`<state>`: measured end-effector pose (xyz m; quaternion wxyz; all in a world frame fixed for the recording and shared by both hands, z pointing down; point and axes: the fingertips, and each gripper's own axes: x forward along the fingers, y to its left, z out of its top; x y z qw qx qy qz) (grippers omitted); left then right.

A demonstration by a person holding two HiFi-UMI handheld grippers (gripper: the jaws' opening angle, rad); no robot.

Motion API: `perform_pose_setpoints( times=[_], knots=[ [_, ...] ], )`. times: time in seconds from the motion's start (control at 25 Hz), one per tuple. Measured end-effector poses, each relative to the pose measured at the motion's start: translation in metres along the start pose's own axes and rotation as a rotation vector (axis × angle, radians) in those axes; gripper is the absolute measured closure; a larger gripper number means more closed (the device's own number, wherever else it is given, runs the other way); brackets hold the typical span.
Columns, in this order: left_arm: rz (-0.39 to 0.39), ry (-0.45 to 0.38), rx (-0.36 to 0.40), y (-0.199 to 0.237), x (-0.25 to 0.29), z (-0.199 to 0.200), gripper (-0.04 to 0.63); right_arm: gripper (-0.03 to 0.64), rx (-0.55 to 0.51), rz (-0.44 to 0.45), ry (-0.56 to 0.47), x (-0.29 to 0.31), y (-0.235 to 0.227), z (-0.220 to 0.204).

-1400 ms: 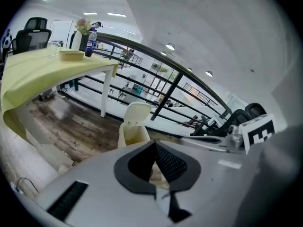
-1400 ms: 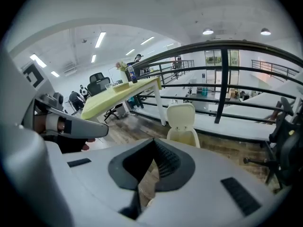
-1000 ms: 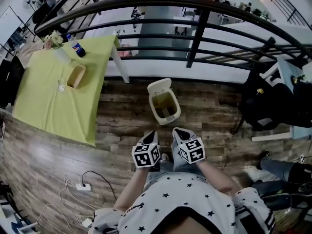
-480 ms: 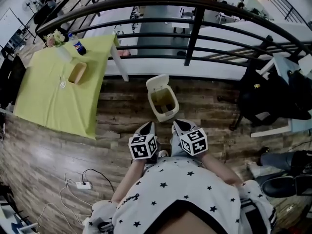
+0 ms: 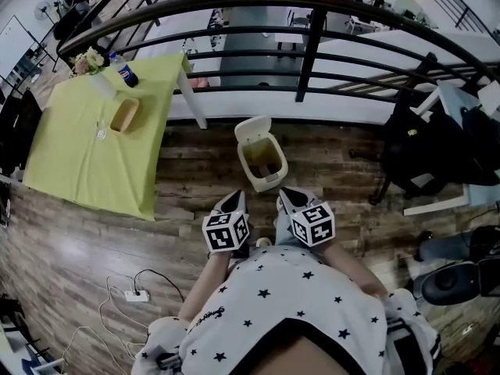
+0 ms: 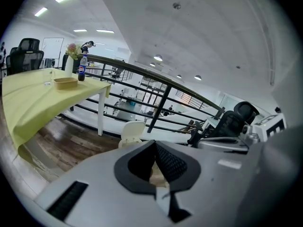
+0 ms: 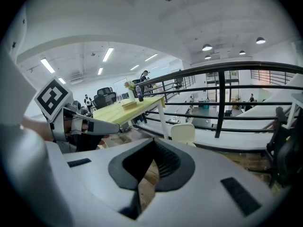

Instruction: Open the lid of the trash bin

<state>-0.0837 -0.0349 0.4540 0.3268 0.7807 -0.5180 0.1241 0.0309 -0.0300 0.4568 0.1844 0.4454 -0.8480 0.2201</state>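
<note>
The cream trash bin (image 5: 264, 166) stands on the wooden floor just in front of me, with its lid (image 5: 254, 129) tipped up at the back and the inside showing. The raised lid (image 6: 131, 129) also shows past the jaws in the left gripper view, and as the lid (image 7: 182, 132) in the right gripper view. My left gripper (image 5: 237, 200) and right gripper (image 5: 288, 195) are held side by side close to my body, short of the bin and not touching it. Both are shut, tips together, with nothing between them.
A yellow-green table (image 5: 86, 151) stands at the left with a bottle (image 5: 123, 73), a wooden tray (image 5: 123, 116) and flowers. A black railing (image 5: 312, 45) runs behind the bin. A black chair (image 5: 426, 151) is at the right. A power strip (image 5: 136, 295) with cables lies on the floor at lower left.
Both grippers have drawn back a little toward my body, away from the bin. The bin's lid stays up throughout.
</note>
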Motion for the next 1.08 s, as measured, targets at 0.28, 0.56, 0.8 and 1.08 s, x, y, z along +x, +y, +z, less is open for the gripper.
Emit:
perform_pose_setpoints(
  times=[0.28, 0.56, 0.8, 1.08],
  knots=[
    [0.001, 0.004, -0.005, 0.000, -0.002, -0.003, 0.588, 0.624, -0.007, -0.008, 0.018, -0.001, 0.002, -0.004],
    [-0.001, 0.009, -0.013, 0.002, -0.005, -0.006, 0.588, 0.623, -0.003, -0.003, 0.013, -0.002, 0.007, -0.006],
    [-0.004, 0.009, -0.011, 0.001, -0.005, -0.007, 0.588, 0.623, -0.005, -0.007, 0.013, -0.003, 0.007, -0.007],
    [-0.009, 0.011, -0.011, 0.006, -0.006, -0.010, 0.588, 0.623, -0.010, -0.008, 0.013, 0.001, 0.012, -0.009]
  ],
)
